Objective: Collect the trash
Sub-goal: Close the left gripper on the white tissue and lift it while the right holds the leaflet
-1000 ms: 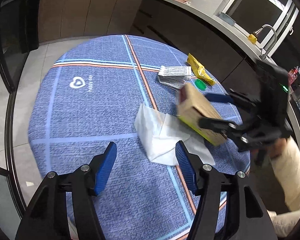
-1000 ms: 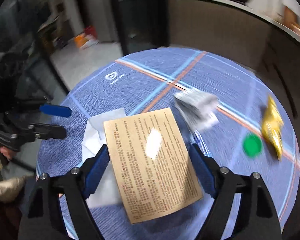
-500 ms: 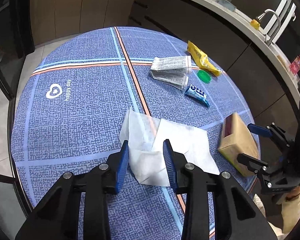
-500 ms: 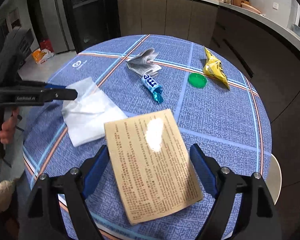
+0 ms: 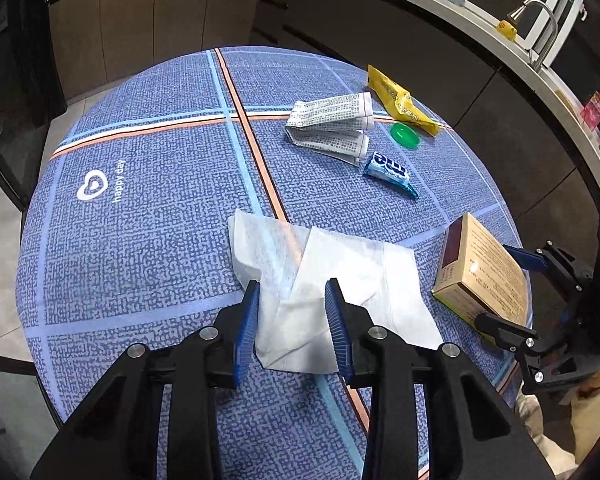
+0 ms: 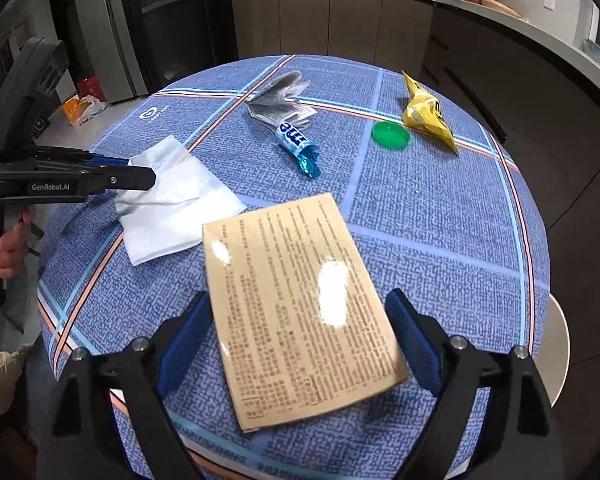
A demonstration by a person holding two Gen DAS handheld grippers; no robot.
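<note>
box point(image 5: 482, 270) right of napkin point(image 5: 332, 280) (both on table point(image 5: 148, 240))

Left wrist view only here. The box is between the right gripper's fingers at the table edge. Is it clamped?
Observer: No. The right wrist view shows a gap between the box and one pad, so the right gripper looks open.
Operator: Anything beside the table there?
Observer: A pale round surface, maybe a stool, shows just past the table rim next to the box.
Operator: Where are my tips on the tissue?
Observer: Seen side-on, the left gripper is at the end of the tissue farthest from the box. I can't tell whether it is gripping.
</note>
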